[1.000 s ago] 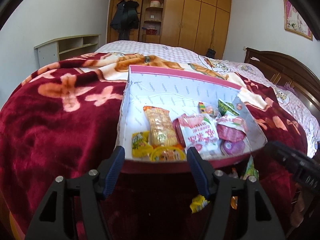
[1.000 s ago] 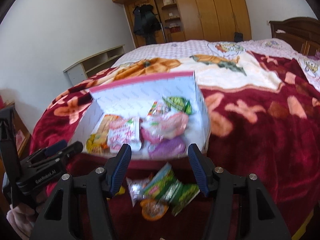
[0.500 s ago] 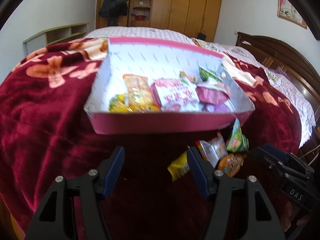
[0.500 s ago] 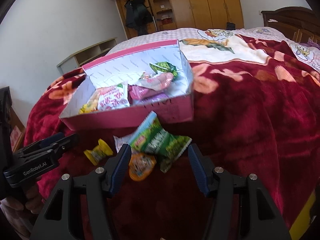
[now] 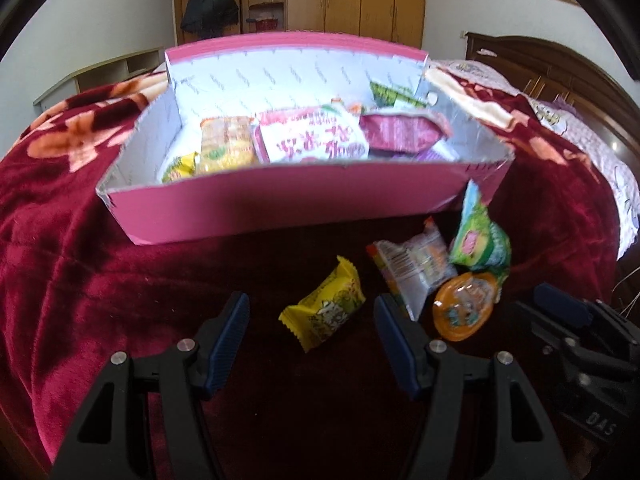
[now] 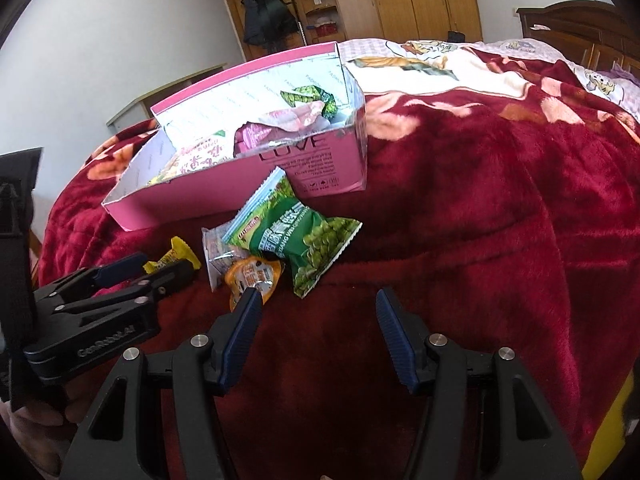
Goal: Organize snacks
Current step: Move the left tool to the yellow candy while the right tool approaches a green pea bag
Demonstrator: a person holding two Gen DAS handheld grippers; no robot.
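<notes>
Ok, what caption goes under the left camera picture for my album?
Open left gripper over a yellow candy beside a pink box of snacks.

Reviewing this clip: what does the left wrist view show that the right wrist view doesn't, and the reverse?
Only the left wrist view shows the whole yellow candy framed between the open left hand-held gripper, and the orange-yellow packet deep in the pink box.

Only the right wrist view shows the box's printed front and the bare blanket ahead of the open right hand-held gripper.

Both show the green pea bag, clear packet and orange jelly cup lying outside the box.
</notes>
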